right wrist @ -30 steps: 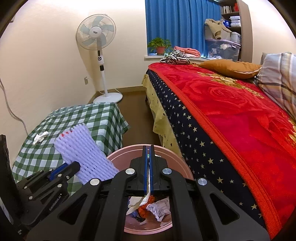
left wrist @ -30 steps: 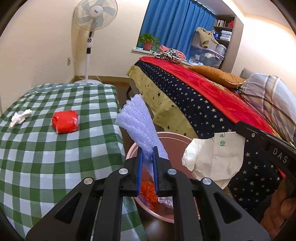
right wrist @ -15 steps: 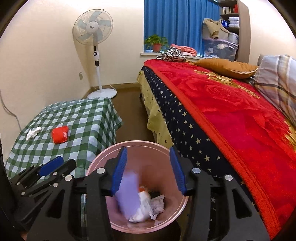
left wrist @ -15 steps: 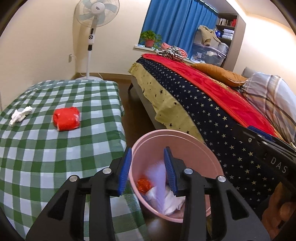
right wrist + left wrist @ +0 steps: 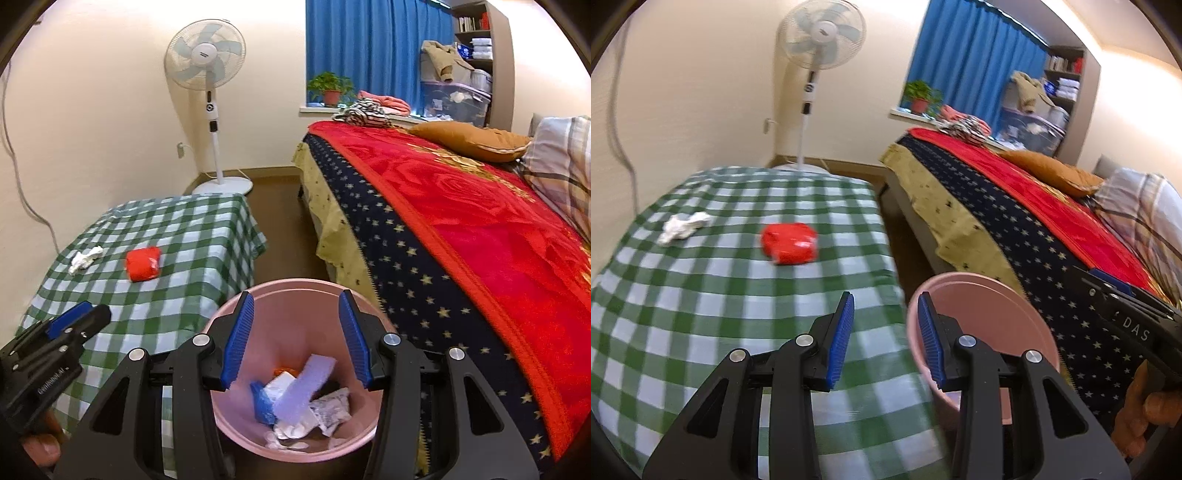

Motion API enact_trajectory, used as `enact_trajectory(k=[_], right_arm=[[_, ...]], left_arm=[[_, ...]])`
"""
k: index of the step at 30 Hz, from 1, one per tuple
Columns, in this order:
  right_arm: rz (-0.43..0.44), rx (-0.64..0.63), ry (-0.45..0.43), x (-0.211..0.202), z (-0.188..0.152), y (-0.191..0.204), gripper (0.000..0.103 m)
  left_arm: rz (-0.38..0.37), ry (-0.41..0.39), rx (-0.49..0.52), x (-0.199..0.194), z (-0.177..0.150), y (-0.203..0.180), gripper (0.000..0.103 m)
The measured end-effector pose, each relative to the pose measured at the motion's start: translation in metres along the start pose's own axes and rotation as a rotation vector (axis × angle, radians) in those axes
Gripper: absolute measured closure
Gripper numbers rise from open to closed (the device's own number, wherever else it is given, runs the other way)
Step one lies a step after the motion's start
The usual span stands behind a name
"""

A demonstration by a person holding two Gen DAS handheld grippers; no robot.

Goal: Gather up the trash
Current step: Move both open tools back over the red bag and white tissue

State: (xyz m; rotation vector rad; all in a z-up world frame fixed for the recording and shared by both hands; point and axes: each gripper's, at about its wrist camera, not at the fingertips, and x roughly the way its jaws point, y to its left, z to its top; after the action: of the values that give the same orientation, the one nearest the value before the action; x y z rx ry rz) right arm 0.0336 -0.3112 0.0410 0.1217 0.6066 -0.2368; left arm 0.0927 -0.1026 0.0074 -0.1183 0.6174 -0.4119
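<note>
Both my jaws stood apart, empty: right gripper [image 5: 297, 334] over the pink bin [image 5: 295, 291], left gripper [image 5: 886, 338] beside it, over the desk [image 5: 701, 295].

I count two grippers, left gripper [image 5: 886, 325] and right gripper [image 5: 296, 325], four blue pads total. One pink bin [image 5: 295, 295]. One table with green checked cloth [image 5: 192, 229], and on it two trash items: one red wrapper [image 5: 143, 264], one crumpled white tissue [image 5: 85, 259]. Inside the bin I make out one purple foam sleeve [image 5: 306, 387], one blue scrap [image 5: 263, 404], and some crumpled white and silver bits I can't count. One standing fan [image 5: 205, 61], one potted plant [image 5: 330, 88], one bed [image 5: 480, 229], one orange pillow [image 5: 469, 140].
</note>
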Motion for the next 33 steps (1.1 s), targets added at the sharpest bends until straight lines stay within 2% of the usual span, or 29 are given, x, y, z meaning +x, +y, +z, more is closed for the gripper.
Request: enact_trajectory(k=[6, 12, 22, 27, 31, 33], right_arm=[[0.080, -0.007, -0.024, 0.011, 0.004, 0.031, 0.054], [0.188, -0.025, -0.022, 0.032, 0.006, 0.072, 0.049], [0.328, -0.034, 0.028, 0.092, 0.012, 0.140, 0.035], [0.335, -0.045, 0.077, 0.127, 0.011, 0.164, 0.033], [0.322, -0.052, 0.129, 0.159, 0.013, 0.178, 0.024], [0.320, -0.043, 0.156, 0.175, 0.015, 0.182, 0.023]], left_arm=[[0.078, -0.042, -0.062, -0.014, 0.004, 0.044, 0.067], [0.156, -0.067, -0.126, -0.017, 0.007, 0.086, 0.067], [0.289, -0.084, -0.163, -0.013, 0.013, 0.142, 0.068], [0.328, -0.072, -0.174, 0.002, 0.016, 0.160, 0.068], [0.357, -0.054, -0.181, 0.017, 0.021, 0.174, 0.068], [0.372, -0.050, -0.186, 0.026, 0.026, 0.183, 0.068]])
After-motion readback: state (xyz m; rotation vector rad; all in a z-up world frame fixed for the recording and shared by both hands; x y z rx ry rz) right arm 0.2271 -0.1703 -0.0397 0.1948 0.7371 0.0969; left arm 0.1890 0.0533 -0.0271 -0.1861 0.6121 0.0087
